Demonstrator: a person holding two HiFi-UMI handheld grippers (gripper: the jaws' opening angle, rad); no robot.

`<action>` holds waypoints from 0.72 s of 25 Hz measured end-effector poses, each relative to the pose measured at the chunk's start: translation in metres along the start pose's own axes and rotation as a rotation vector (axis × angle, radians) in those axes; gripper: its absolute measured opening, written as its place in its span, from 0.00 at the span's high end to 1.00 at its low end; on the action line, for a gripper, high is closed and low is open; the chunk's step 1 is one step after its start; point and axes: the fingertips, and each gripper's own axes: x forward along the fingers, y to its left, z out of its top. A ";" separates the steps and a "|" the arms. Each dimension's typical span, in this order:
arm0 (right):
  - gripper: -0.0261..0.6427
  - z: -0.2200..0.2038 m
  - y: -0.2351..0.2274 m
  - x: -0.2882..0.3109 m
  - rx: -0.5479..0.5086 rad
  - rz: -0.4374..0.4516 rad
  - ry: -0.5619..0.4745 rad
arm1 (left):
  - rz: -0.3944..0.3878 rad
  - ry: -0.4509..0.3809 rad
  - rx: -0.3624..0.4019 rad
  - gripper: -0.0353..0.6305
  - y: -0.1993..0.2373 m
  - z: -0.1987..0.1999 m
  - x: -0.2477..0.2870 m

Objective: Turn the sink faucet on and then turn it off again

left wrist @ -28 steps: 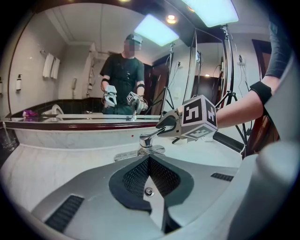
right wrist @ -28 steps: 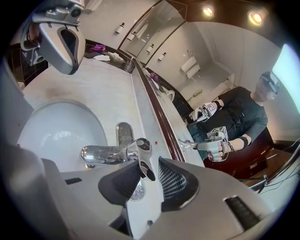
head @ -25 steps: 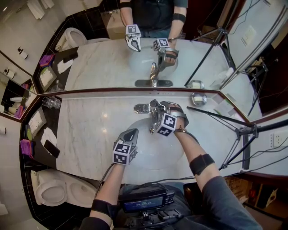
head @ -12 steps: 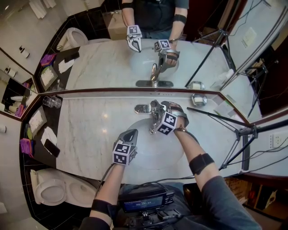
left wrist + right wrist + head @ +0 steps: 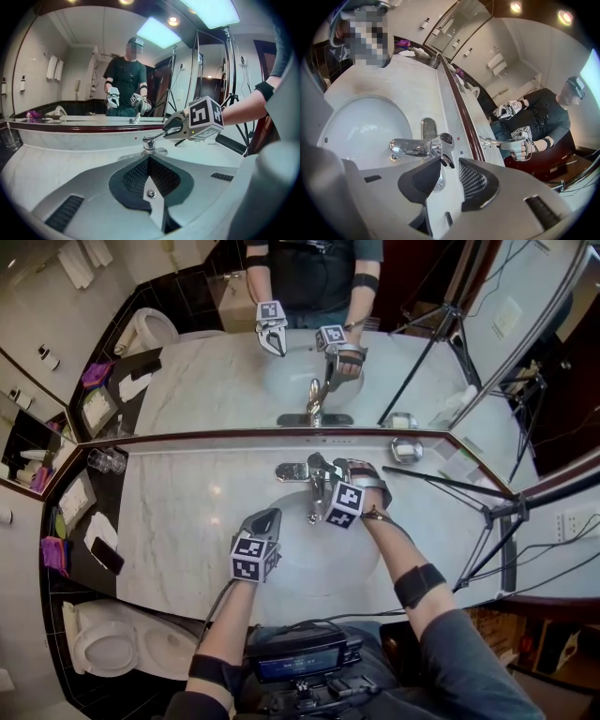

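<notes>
Right gripper (image 5: 449, 165) fingers have just been spreading, with the lever tip between them but not clamped. Faucet (image 5: 417, 146) is polished chrome with a single lever, its spout over the white basin (image 5: 356, 126). It is mounted at the marble surface's (image 5: 178, 521) back edge, below the mirror (image 5: 216, 381). Left gripper (image 5: 149, 161) hovers over the basin's near side, fingers pressed together, empty.

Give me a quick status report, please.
Left gripper shut, empty. Right gripper just opening, faucet lever between jaws, ungripped. No water seen running. Nothing blocking.
</notes>
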 end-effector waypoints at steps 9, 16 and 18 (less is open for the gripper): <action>0.85 -0.012 -0.009 -0.043 0.146 -0.059 -0.046 | -0.003 -0.022 0.005 0.94 0.002 0.015 -0.001; 0.93 -0.031 -0.005 -0.076 0.388 -0.078 -0.121 | -0.008 -0.037 0.008 0.94 -0.001 0.023 -0.001; 0.93 -0.037 0.001 -0.083 0.540 -0.052 -0.166 | -0.010 -0.041 0.005 0.94 -0.003 0.024 -0.001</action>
